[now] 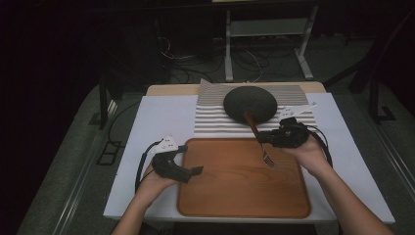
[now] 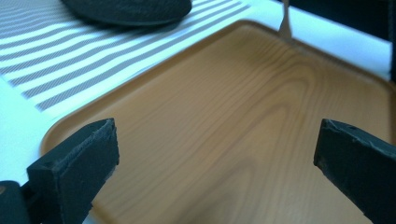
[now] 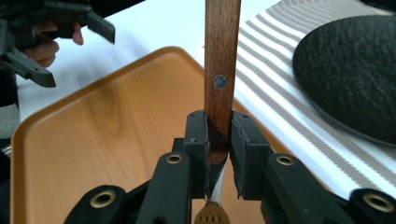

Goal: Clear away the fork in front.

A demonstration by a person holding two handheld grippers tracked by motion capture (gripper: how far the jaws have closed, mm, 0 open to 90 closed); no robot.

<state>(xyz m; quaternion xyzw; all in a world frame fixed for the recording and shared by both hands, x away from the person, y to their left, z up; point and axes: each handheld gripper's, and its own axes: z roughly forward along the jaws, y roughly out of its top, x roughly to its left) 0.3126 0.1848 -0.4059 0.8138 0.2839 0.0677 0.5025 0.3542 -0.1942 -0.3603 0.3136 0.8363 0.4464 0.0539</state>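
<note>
A fork [image 1: 258, 139] with a wooden handle [image 3: 222, 60] and metal tines [image 3: 210, 217] is held tilted, tines down over the right part of a wooden tray [image 1: 235, 196]. My right gripper [image 1: 264, 137] is shut on the handle near its lower end [image 3: 218, 140]. In the high view the handle's top crosses in front of a dark round plate [image 1: 250, 104]. My left gripper [image 1: 191, 159] hovers at the tray's left side, jaws wide apart [image 2: 217, 154] with nothing between them. The fork's pale metal end [image 2: 285, 23] shows far off above the tray [image 2: 224, 116].
The dark plate [image 3: 350, 70] rests on a grey-and-white striped placemat [image 1: 215, 122] behind the tray. Both lie on a white table cover [image 1: 161, 117]. Beyond the table's far edge are cables and a metal frame [image 1: 264, 44] on a dark floor.
</note>
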